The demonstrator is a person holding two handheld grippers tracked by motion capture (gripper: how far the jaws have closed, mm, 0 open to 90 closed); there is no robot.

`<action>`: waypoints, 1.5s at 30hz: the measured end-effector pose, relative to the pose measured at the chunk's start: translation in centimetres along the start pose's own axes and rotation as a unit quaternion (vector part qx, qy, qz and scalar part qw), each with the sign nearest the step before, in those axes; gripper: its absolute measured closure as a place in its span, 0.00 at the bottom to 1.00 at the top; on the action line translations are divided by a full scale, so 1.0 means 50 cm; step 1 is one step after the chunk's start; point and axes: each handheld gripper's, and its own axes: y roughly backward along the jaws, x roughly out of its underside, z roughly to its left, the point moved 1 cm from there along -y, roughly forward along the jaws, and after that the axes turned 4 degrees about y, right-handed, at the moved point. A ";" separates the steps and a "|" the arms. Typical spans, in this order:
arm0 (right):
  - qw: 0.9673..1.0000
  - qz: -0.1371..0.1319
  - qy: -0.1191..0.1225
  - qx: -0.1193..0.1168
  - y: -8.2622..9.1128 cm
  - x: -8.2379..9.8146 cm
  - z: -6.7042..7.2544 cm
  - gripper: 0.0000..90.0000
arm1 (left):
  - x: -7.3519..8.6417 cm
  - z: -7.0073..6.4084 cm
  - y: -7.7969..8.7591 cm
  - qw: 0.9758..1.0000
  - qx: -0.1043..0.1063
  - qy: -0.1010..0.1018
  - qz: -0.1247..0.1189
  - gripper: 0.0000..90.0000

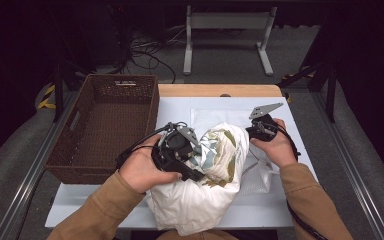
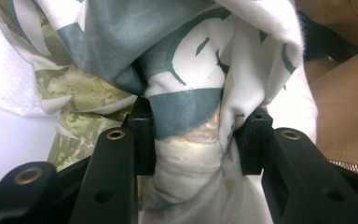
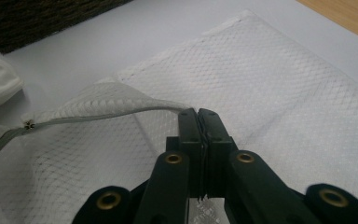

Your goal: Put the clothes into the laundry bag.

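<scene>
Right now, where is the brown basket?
In the high view, the brown wicker basket sits at the table's left edge, just left of the left gripper, which is clamped on the bunched white patterned cloth.

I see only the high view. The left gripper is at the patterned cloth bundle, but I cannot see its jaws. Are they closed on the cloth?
Observer: Yes. In the left gripper view the left gripper pinches a fold of the patterned cloth between both pads.
Operator: And the right gripper, does it hold something?
Observer: The right gripper is shut on the zipper edge of the white mesh bag, lifting that edge off the table.
Operator: Is the zipper open or closed?
Observer: The zipper end sits to the left of the jaws; whether it is open I cannot tell.
</scene>
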 end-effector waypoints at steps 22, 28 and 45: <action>1.000 -0.002 -0.009 0.009 0.003 0.004 -0.010 0.99 | 0.013 -0.002 -0.064 0.997 0.028 -0.011 0.073 0.66; 1.000 -0.003 -0.004 0.010 0.007 0.001 -0.005 0.99 | 0.009 0.008 -0.085 0.996 0.025 0.000 0.084 0.66; 1.000 -0.011 0.010 0.014 0.022 -0.004 0.015 0.99 | -0.017 0.026 -0.136 0.993 0.017 0.023 0.117 0.66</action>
